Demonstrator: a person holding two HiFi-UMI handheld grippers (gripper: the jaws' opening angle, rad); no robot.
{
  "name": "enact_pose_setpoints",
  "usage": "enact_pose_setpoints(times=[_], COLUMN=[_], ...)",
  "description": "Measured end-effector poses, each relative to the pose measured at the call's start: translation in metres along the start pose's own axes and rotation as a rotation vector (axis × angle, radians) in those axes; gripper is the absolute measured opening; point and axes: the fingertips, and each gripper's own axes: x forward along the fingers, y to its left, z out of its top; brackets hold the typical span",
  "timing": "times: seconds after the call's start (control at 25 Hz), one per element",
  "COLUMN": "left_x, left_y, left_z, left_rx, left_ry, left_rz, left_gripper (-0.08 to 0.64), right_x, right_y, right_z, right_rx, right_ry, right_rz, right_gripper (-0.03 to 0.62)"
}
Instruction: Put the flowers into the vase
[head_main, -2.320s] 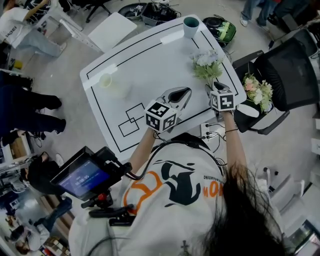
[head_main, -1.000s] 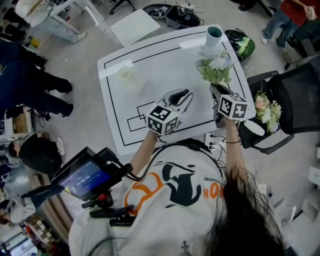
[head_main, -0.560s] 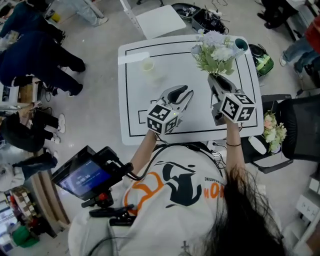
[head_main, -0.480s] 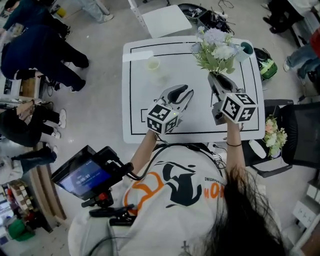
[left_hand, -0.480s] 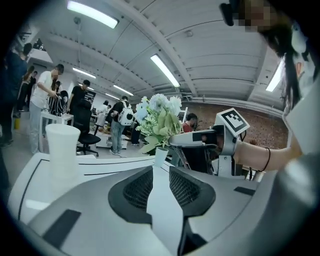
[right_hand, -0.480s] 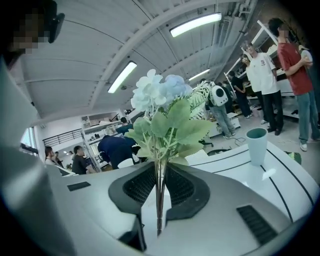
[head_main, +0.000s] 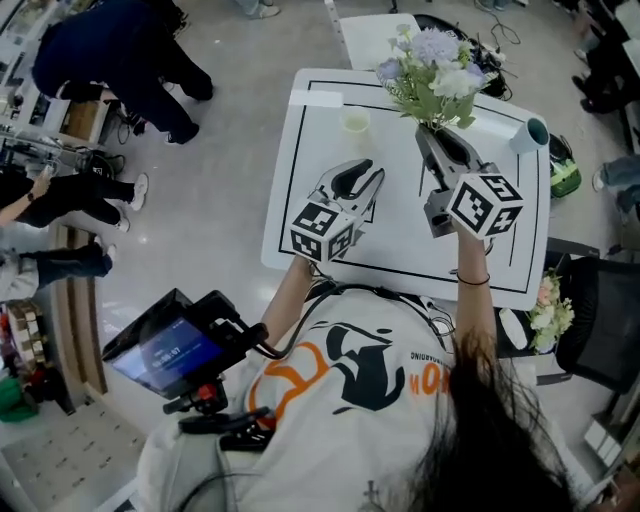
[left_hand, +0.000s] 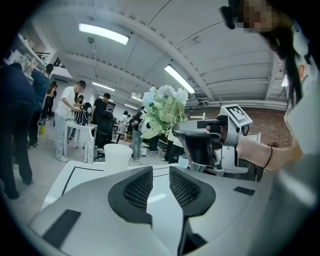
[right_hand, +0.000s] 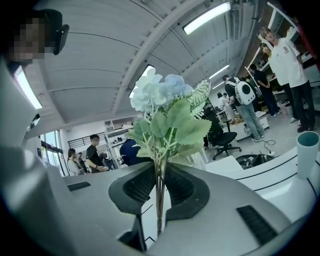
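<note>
Here we hold the flowers (right_hand: 164, 111) aloft in the right gripper (right_hand: 160, 176), its jaws clenched on the thin green stems, pale blue and white blooms and broad leaves fanning out above the pads; from the head view the bunch hangs over the far part of the white table (head_main: 400, 235), clear of its surface. The vase (head_main: 531, 134), a teal-rimmed tube, stands near the table's right edge, empty and well apart from the flowers; in the right gripper view it shows upright at the far right. The left gripper (left_hand: 161, 172) hovers over the middle of the table beside the right one; its jaws have just been opening and now stand released, with nothing between the ribbed pads. A small pale cup (head_main: 355, 121) sits on the table beyond the left gripper. A second bunch of flowers (head_main: 545, 314) lies on a dark chair (head_main: 600, 345) off the table's near right corner; other people stand about the hall behind.
</note>
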Motion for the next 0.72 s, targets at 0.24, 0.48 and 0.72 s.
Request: enact_pose_setpoints(times=[0.24, 0.48, 0.72], left_x=[-0.009, -0.013, -0.004], left_y=[0.032, 0.058, 0.076], left_z=[0.004, 0.020, 0.026], left_rx=[-0.004, 0.020, 0.035], left_ry=[-0.012, -0.024, -0.002], left_rz=[0.084, 0.128, 0.133], left_gripper=[0.109, 0.139, 0.195], right_x=[0.031, 0.048, 0.062], right_y=[0.016, 0.034, 0.049], right_z=[0.019, 0.046, 0.071], right_rx=[-0.018, -0.030, -0.011], right_ry=[-0.030, -0.083, -0.148], right_rz=[0.080, 0.126, 0.166], right_gripper=[0.066, 0.064, 0.064])
